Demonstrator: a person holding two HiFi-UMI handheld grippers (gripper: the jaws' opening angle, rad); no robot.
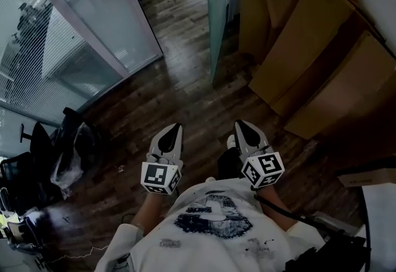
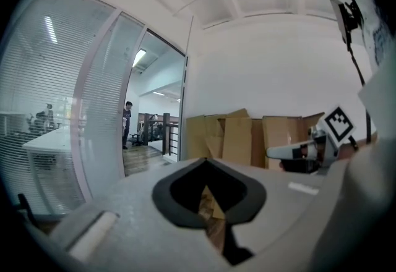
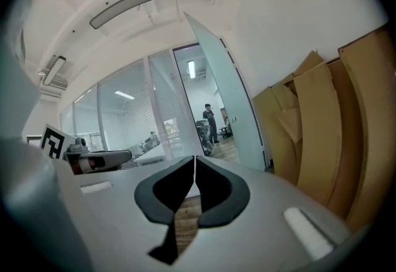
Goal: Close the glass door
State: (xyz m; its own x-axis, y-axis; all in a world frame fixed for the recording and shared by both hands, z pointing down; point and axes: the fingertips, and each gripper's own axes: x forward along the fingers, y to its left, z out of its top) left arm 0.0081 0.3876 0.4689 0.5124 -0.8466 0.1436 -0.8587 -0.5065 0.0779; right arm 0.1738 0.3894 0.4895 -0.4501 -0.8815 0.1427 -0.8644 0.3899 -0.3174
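Observation:
The frosted glass door (image 1: 216, 11) stands open at the top middle of the head view, its edge turned toward me; in the right gripper view the door (image 3: 226, 97) is a tall pale panel beside the doorway. Both grippers are held close to the person's body, well short of the door. My left gripper (image 1: 175, 127) is shut with nothing in it, its tips meeting (image 2: 206, 159). My right gripper (image 1: 240, 123) is also shut and empty, only a thin slit showing between its tips (image 3: 194, 158). Neither touches anything.
Large cardboard sheets (image 1: 322, 48) lean against the right wall, next to the door. A glass wall with blinds (image 1: 74, 36) runs along the left. Office chairs and bags (image 1: 62, 153) stand at the lower left. A person (image 3: 209, 121) stands beyond the doorway. Dark wooden floor (image 1: 185, 91) lies ahead.

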